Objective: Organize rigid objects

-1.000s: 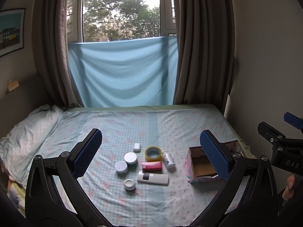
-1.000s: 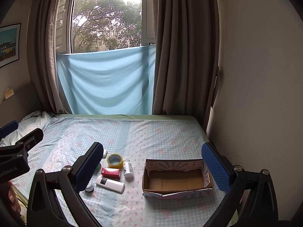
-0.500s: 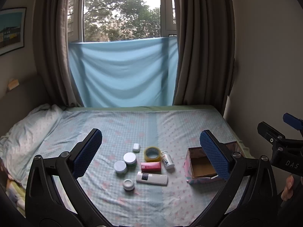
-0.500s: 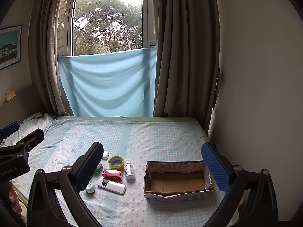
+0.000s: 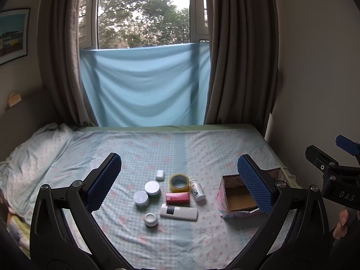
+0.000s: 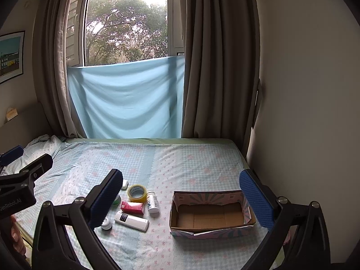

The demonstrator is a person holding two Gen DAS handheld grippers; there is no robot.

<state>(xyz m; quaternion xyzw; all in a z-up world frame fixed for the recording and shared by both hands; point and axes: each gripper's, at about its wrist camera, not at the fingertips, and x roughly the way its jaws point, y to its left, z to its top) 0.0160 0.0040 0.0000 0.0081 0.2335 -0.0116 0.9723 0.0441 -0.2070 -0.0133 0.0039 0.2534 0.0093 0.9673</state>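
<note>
Above bed (image 5: 202,148), both tongs still agape; objects unmoved

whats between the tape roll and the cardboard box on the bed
A white bottle lies on its side between the tape roll and the cardboard box; past it, bare bedsheet. Clearest in the right wrist view.

On the bed (image 5: 202,148) a cluster of small things lies left of an open cardboard box (image 6: 211,213). Within the cluster, the tape roll (image 5: 179,182) sits centre-back, with a small case (image 5: 160,175) at its ten o'clock and a bottle (image 5: 197,192) lying at its four o'clock. Two lidded jars (image 5: 147,192) lie at its eight o'clock (touching each other). A carton (image 5: 177,198) lies just before the roll, a remote (image 5: 178,212) before that, and a smaller jar (image 5: 150,219) at the remote's eight o'clock.
</note>
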